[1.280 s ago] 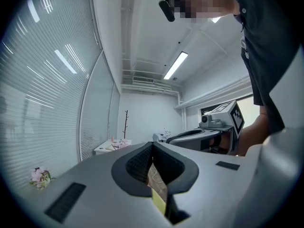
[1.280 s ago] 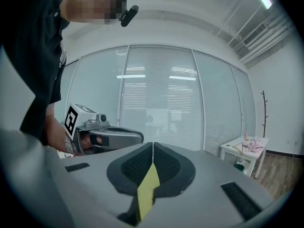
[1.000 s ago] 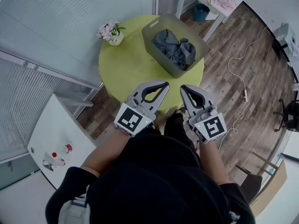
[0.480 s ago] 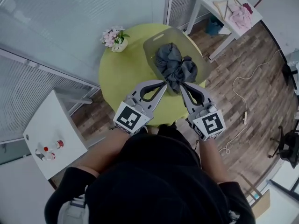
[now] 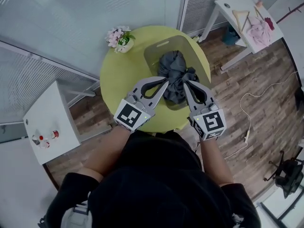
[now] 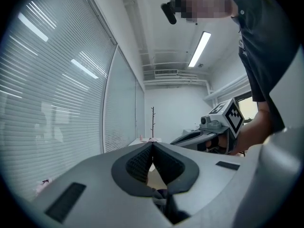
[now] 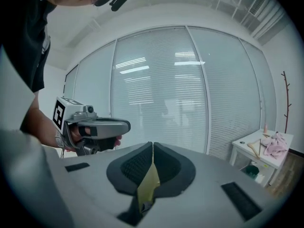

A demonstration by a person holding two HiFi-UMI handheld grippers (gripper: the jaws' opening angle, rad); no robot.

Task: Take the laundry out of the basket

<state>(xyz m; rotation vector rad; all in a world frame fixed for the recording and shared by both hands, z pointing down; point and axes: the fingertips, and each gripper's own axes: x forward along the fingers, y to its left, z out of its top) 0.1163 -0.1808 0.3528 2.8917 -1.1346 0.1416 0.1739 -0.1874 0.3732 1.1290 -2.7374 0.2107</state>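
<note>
A round yellow-green table (image 5: 118, 75) carries a pot of pink flowers (image 5: 119, 36) at its 11 o'clock edge. At 1 o'clock stands a white desk (image 5: 237, 6) with a pink cloth (image 5: 260, 30). At 8 o'clock is a white cabinet (image 5: 52, 122). At 3 o'clock a white cable (image 5: 256, 99) trails over the wooden floor (image 5: 247, 75).

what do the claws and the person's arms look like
Both the left claw and right claw are grey plastic with black ribbed pads, tapering to a point. Each carries a white cube with a black square marker. The person wears a black short-sleeved top.
</note>
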